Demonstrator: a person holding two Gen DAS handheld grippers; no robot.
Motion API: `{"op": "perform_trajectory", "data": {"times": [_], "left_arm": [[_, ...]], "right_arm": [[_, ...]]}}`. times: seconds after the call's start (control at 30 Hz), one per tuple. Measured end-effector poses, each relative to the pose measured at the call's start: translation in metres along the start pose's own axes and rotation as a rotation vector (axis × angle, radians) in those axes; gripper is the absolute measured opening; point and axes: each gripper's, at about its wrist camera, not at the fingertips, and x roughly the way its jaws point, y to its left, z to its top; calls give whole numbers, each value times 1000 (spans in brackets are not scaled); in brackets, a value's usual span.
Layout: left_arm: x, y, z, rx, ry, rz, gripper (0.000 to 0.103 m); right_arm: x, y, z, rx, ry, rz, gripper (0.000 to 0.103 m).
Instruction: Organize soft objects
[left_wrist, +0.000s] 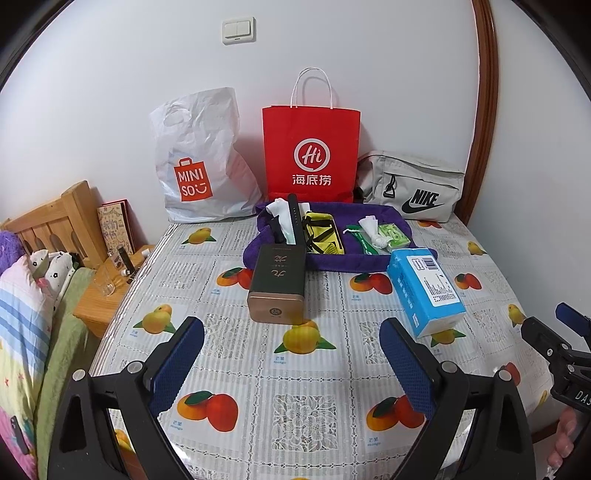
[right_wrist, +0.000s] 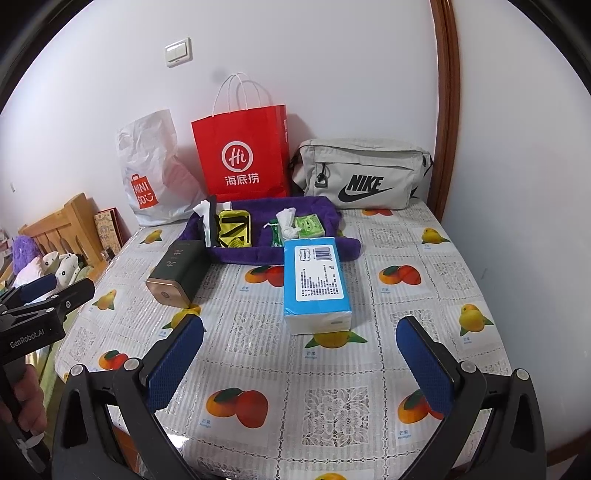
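Hovering wide-open, empty: left gripper, right gripper | bags — MINISO, NIKE

Bright, even light; sharp focus; edges fisheye-warped.

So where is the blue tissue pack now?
The blue tissue pack lies on the fruit-print tablecloth, right of centre, in front of the purple towel and right of the dark box.
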Motion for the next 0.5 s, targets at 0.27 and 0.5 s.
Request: {"op": "perform_trajectory", "data": {"times": [0.27, 0.5], "left_arm": [[1, 1, 0, 1, 1, -4, 96], [0, 1, -1, 3, 2, -2, 96]], "right_arm": [[1, 0, 0, 5, 5, 1, 103], [0, 0, -1, 5, 6, -1, 103]]}}
